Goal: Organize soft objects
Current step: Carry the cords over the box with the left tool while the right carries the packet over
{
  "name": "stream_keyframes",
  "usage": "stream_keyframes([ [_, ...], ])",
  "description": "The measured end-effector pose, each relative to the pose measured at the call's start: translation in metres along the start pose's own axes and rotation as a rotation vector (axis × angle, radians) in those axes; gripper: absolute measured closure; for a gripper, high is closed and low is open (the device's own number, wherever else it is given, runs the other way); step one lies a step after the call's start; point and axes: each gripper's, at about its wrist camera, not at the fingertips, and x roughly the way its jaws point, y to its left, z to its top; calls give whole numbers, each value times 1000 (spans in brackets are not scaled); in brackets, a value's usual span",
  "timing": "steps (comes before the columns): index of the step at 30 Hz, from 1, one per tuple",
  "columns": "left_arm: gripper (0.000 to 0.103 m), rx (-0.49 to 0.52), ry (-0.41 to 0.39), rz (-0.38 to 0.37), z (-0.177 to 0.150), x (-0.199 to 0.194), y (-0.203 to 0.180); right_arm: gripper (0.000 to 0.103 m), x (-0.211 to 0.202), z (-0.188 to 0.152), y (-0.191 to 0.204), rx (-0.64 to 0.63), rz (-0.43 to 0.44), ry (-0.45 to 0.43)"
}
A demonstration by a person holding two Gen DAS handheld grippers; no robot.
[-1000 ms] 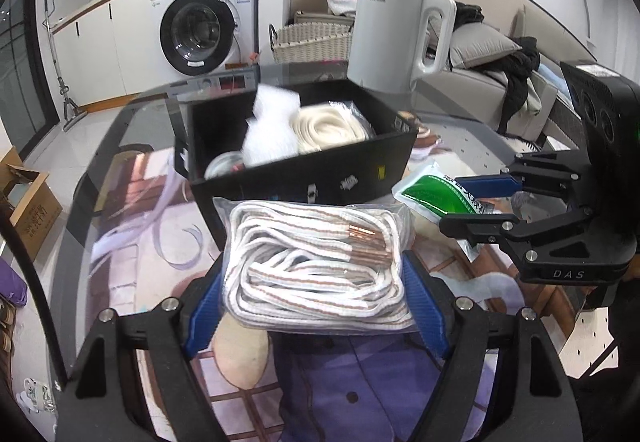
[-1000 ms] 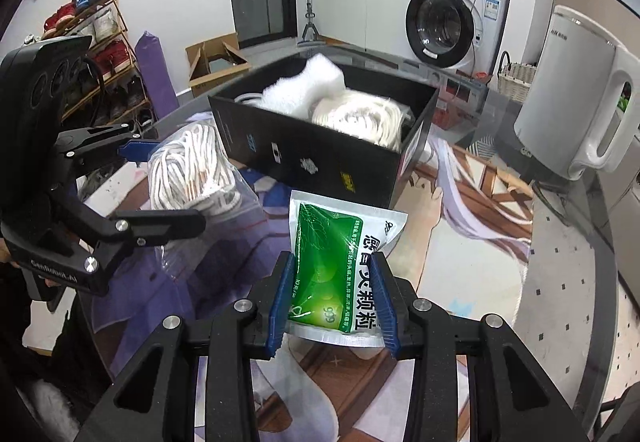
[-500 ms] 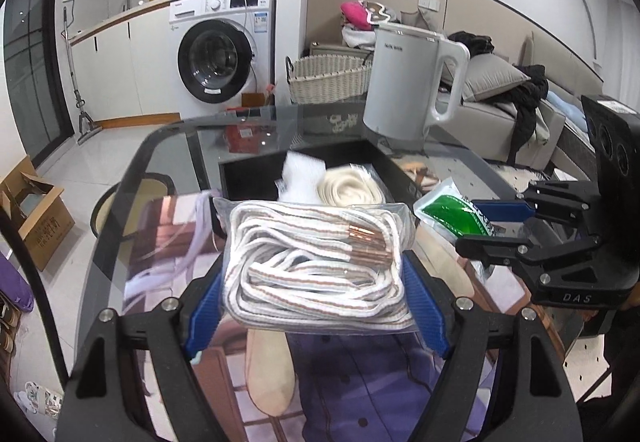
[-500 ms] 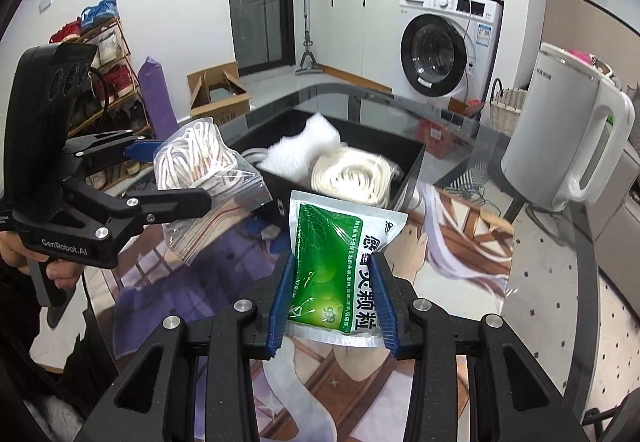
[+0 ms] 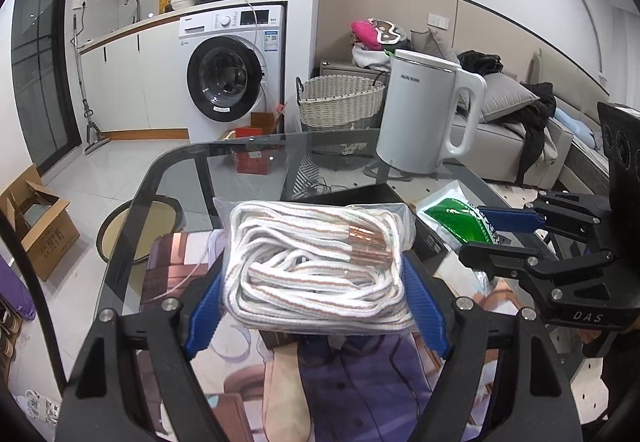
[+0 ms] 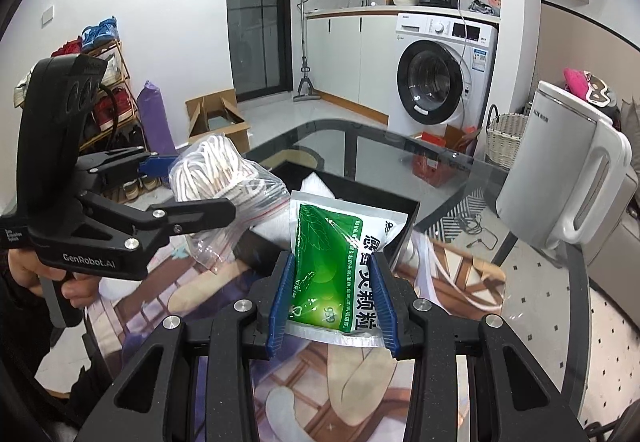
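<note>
Both bags have risen: the left gripper (image 5: 316, 278) clamps the rope bag (image 5: 316, 262), the right gripper (image 6: 332, 294) the green pouch (image 6: 336, 262), above the black box (image 6: 360, 206) mid-frame, ready to drop.

The bag of cord (image 5: 316, 262) sits in the left gripper (image 5: 316, 290), left of the packet (image 6: 336, 274) in the right gripper (image 6: 332, 298); the box (image 6: 360, 210) lies behind both, the kettle (image 5: 424, 118) farther right on the table (image 5: 248, 170).
</note>
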Motion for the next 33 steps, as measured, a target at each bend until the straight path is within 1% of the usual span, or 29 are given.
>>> stream_keyframes([
  [5, 23, -22, -18, 4, 3, 8, 6, 65, 10, 10, -3, 8, -5, -10],
  [10, 23, -33, -18, 15, 8, 22, 12, 65, 26, 18, -7, 19, -9, -10],
  [23, 23, -71, 10, 41, 10, 60, 24, 65, 73, 23, -17, 53, -9, 17],
  [31, 23, -66, 31, 38, 9, 74, 21, 65, 90, 23, -17, 48, -17, 42],
  [33, 23, -53, 31, 55, 8, 75, 19, 65, 95, 22, -15, 31, -19, 54],
])
